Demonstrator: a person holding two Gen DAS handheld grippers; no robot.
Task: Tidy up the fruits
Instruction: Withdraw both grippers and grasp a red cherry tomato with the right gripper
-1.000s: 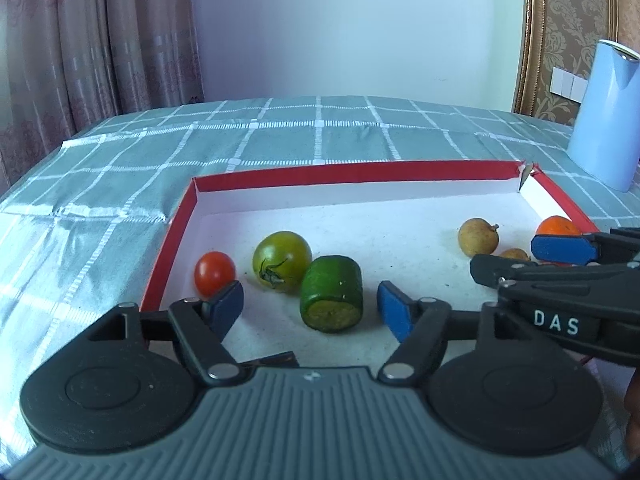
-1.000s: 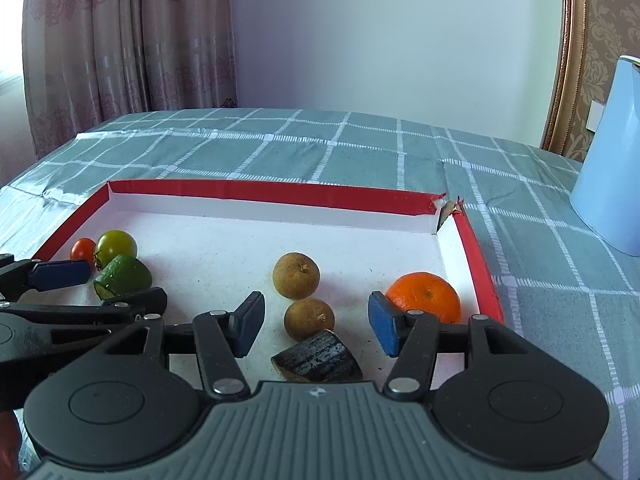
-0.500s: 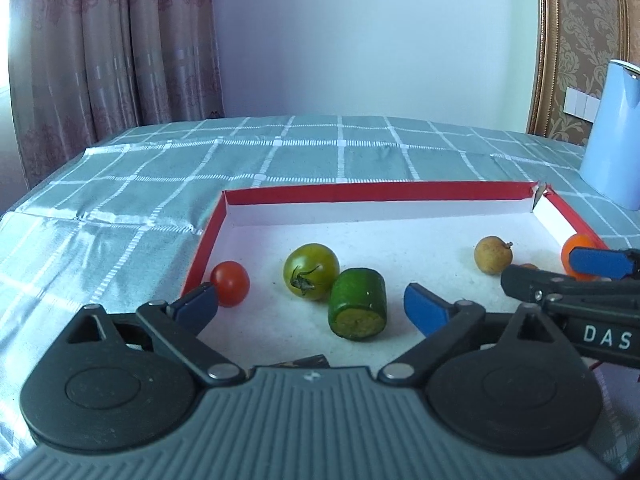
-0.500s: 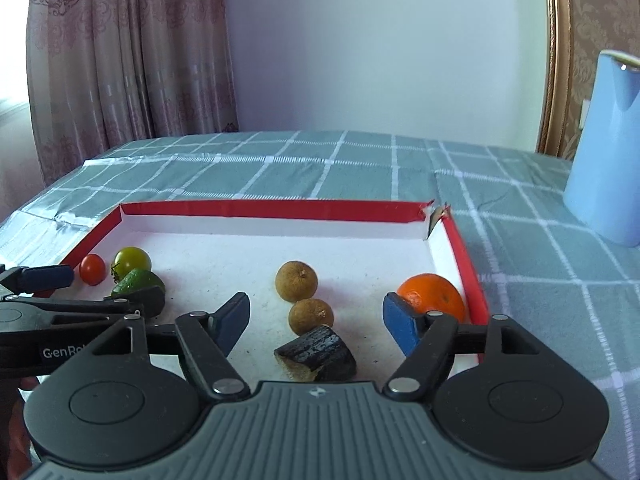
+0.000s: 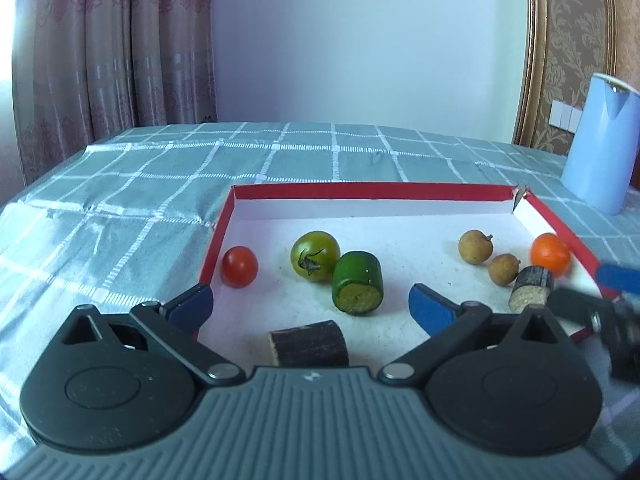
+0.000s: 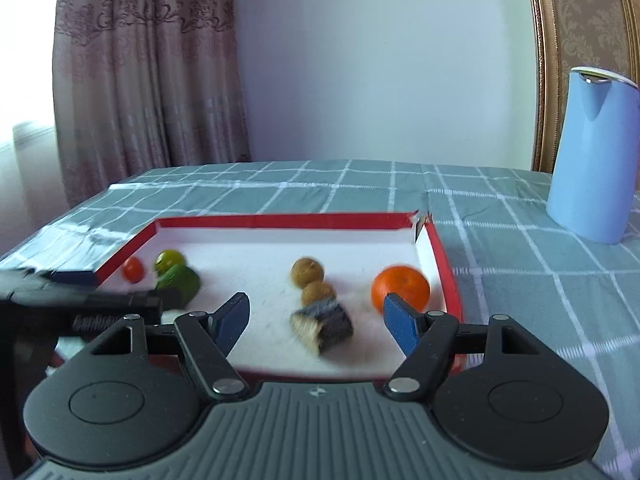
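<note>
A red-rimmed white tray (image 5: 372, 191) holds a red tomato (image 5: 239, 267), a green tomato (image 5: 315, 255), a cut green piece (image 5: 357, 288), two brown longans (image 5: 475, 246), an orange (image 5: 550, 254) and two dark cut pieces (image 5: 308, 342). My left gripper (image 5: 310, 300) hangs over the tray's near left. Its jaws are opening and press on nothing, with the green piece and one dark piece lying loose between the fingers. My right gripper (image 6: 316, 307) stands open above the other dark piece (image 6: 322, 326), with the orange (image 6: 400, 286) just beyond its right pad.
A tall light-blue kettle (image 6: 592, 152) stands on the green checked tablecloth (image 6: 520, 260) beyond the tray's far right corner. Curtains and a wall close off the back. In the right wrist view the left gripper's fingers (image 6: 72, 278) reach in over the tray's left rim.
Both grippers have drawn back from the tray and spread their jaws wider. A dark cut piece has come into sight under the left gripper, and more of the tray shows.
</note>
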